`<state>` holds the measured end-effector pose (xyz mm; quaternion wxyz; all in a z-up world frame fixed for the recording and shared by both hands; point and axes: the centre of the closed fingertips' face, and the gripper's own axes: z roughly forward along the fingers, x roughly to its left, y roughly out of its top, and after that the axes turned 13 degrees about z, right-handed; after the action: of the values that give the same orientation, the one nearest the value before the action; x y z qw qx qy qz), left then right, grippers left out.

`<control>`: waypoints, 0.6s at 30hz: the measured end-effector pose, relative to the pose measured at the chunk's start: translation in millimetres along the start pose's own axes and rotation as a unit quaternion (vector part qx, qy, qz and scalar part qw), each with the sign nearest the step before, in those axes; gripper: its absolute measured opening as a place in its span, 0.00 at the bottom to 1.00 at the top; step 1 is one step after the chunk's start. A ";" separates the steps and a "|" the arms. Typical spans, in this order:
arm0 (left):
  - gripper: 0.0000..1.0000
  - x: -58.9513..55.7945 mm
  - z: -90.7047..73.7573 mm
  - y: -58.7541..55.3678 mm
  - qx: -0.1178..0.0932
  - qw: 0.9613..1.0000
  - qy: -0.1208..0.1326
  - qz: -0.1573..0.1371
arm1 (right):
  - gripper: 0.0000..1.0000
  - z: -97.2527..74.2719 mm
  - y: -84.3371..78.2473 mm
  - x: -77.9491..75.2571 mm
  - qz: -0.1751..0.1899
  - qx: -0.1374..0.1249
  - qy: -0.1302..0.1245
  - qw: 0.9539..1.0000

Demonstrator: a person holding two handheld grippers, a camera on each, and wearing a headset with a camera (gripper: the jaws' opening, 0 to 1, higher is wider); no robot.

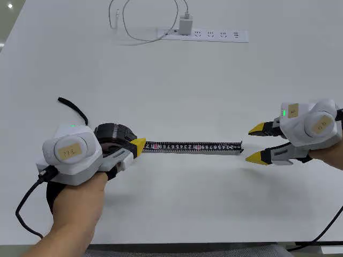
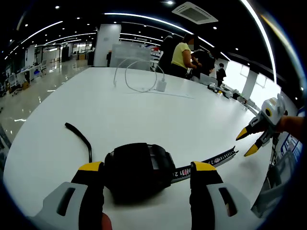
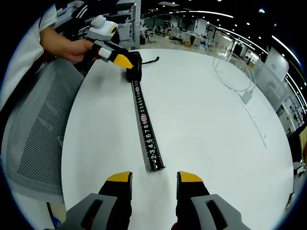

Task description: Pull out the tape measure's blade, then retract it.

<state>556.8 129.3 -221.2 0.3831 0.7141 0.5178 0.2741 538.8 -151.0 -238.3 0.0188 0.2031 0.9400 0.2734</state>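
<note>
At a white workbench (image 1: 177, 85), the left gripper (image 2: 147, 167) clamps the black tape measure (image 1: 113, 135) from two sides. Its yellow-tipped jaws are closed against the case so the body cannot slide while the blade is worked. The case sits on the tabletop at the person's left, its black wrist strap (image 1: 72, 108) trailing away behind it. The blade (image 1: 193, 146) runs out of the case toward the right and lies flat on the table with its numbers up — a fair stretch drawn, straight and unkinked. In the left gripper view one jaw stands right at the mouth where the blade leaves the case. Whether that jaw or a lock on the case keeps the blade out cannot be told.

The right gripper (image 1: 254, 143) hovers just beyond the blade's end hook (image 3: 156, 167), jaws spread wide and holding nothing. The right gripper view looks straight down the blade's length. The hook lies just ahead of the gap between the jaws and apart from both — a placement that would suit either taking hold of the tip or standing clear of it. The pull-out looks done and the retraction appears to be what is left. A blade let run back freely could whip, so a guided return seems safer. A power strip (image 1: 206, 35) with a white charger (image 1: 185, 24) and looped cable (image 1: 136, 24) lies well apart at the table's far side.
</note>
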 end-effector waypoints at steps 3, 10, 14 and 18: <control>0.69 0.5 0.5 -1.5 0.003 1.000 0.002 -0.005 | 0.32 2.9 -2.3 -0.4 -0.008 0.009 0.002 1.000; 0.67 1.4 1.5 -4.0 0.007 1.000 0.007 -0.013 | 0.31 7.6 -3.4 -2.2 -0.014 0.020 0.011 1.000; 0.66 2.8 2.5 -6.7 0.012 1.000 0.010 -0.015 | 0.32 10.1 -2.0 -3.0 -0.014 0.022 0.012 1.000; 0.64 4.0 3.1 -8.1 0.016 1.000 0.012 -0.022 | 0.31 13.0 -2.7 -2.7 -0.017 0.026 0.017 0.999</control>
<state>556.3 133.7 -229.7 0.3715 0.7049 0.5426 0.2660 542.2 -147.5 -251.0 0.0027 0.1825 0.9504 0.2518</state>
